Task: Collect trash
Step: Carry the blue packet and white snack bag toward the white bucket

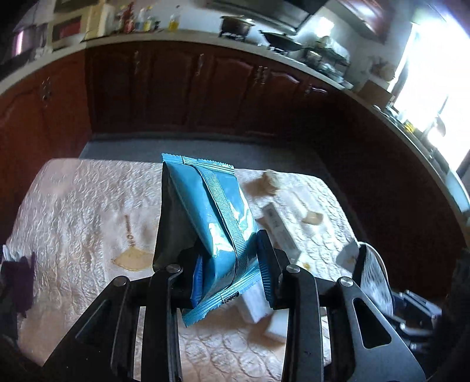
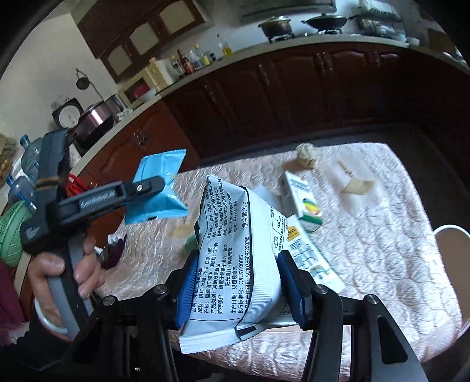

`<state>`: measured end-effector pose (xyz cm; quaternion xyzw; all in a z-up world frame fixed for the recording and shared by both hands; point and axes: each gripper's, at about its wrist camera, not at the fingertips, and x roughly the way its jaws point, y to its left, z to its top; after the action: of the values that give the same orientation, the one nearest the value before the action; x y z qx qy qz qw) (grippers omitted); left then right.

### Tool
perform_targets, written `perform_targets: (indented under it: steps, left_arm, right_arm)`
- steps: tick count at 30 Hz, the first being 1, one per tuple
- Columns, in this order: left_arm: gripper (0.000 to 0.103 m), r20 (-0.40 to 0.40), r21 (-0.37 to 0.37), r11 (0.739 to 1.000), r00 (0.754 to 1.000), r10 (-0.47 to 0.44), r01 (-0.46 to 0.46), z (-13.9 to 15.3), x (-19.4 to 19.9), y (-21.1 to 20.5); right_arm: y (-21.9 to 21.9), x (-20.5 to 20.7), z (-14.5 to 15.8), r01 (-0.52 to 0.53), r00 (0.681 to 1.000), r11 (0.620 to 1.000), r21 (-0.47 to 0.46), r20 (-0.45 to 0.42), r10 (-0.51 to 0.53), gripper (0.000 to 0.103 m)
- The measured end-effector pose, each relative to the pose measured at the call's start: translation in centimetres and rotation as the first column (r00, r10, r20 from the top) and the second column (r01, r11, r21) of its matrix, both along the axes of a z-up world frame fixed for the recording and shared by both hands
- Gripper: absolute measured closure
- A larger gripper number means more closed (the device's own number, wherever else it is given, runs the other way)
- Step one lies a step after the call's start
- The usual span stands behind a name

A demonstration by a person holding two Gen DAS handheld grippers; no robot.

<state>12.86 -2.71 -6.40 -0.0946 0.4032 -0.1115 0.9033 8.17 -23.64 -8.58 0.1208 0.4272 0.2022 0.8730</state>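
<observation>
White packet (image 2: 235,258), "净含量: 15g"

Pot (image 2: 275,25) and wok (image 2: 326,21) on counter (image 2: 293,41)

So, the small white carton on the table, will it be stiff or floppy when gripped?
The small white carton probably stays fairly stiff: its edges look straight. It seems light, perhaps empty, so hard squeezing may crush it. Lying flat, it should slide, not roll.
</observation>
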Motion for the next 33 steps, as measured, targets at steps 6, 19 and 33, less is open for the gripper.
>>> perform_targets:
  steps: [6,19,33]
  left_arm:
    - [0.073,0.034,0.024,0.997,0.997,-0.073,0.072,1.1,-1.3,-3.7]
    - [0.073,0.053,0.074,0.976,0.976,-0.211,0.207,1.5,-2.4,-11.6]
    - [0.073,0.035,0.096,0.935,0.938,-0.346,0.341,0.8,-2.7,-19.7]
  right_arm:
    - [-2.6,-0.8,1.5,0.066,0.997,0.998,0.003,0.032,-0.066,0.052]
    - [-8.7,-2.9,3.1,0.206,0.977,0.978,0.008,0.06,-0.206,0.052]
    - [-15.3,-5.0,2.9,0.35,0.936,0.937,0.002,0.041,-0.35,0.052]
